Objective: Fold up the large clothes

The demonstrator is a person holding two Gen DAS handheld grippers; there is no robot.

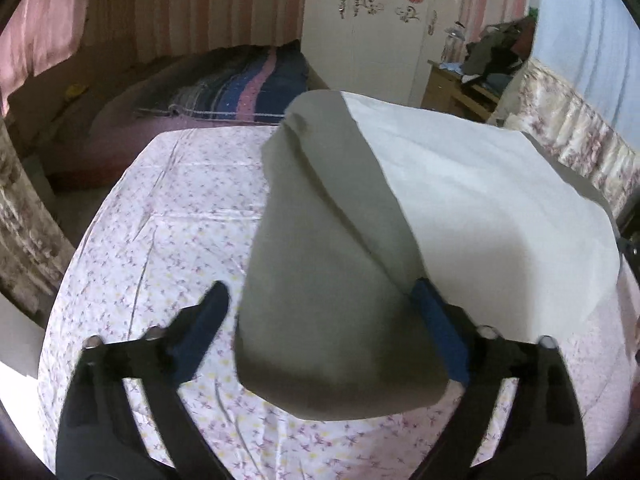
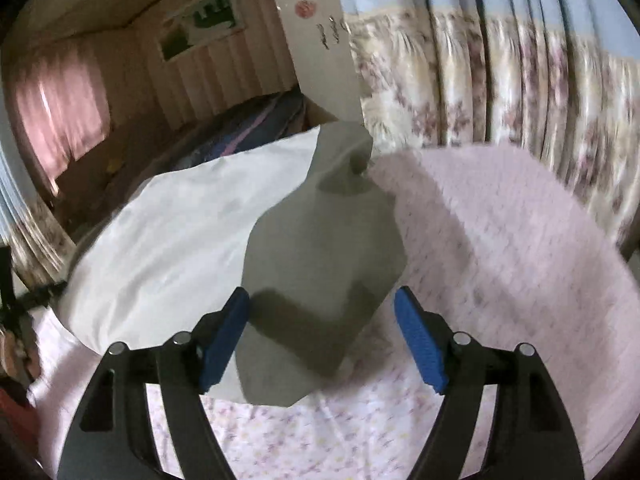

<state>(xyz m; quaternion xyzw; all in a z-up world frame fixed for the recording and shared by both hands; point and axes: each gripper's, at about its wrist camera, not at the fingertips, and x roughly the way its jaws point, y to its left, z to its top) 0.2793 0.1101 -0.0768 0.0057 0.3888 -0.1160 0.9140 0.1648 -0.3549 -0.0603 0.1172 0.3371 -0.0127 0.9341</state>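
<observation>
Two grippers over a floral bedsheet (image 1: 160,240) | left gripper (image 1: 324,308) spread wide, white garment (image 1: 460,208) draped between its fingers | right gripper (image 2: 322,308) spread wide, garment's grey fold lying between, ungripped

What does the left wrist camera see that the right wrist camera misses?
Only the left wrist view shows the wooden side table piled with clothes and the white wardrobe doors with their decorations. Only the right wrist view shows the long floral curtain hanging beside the bed. Both share the grey-and-white garment lying on the flowered bedsheet, and each shows its own open gripper, left and right.
</observation>
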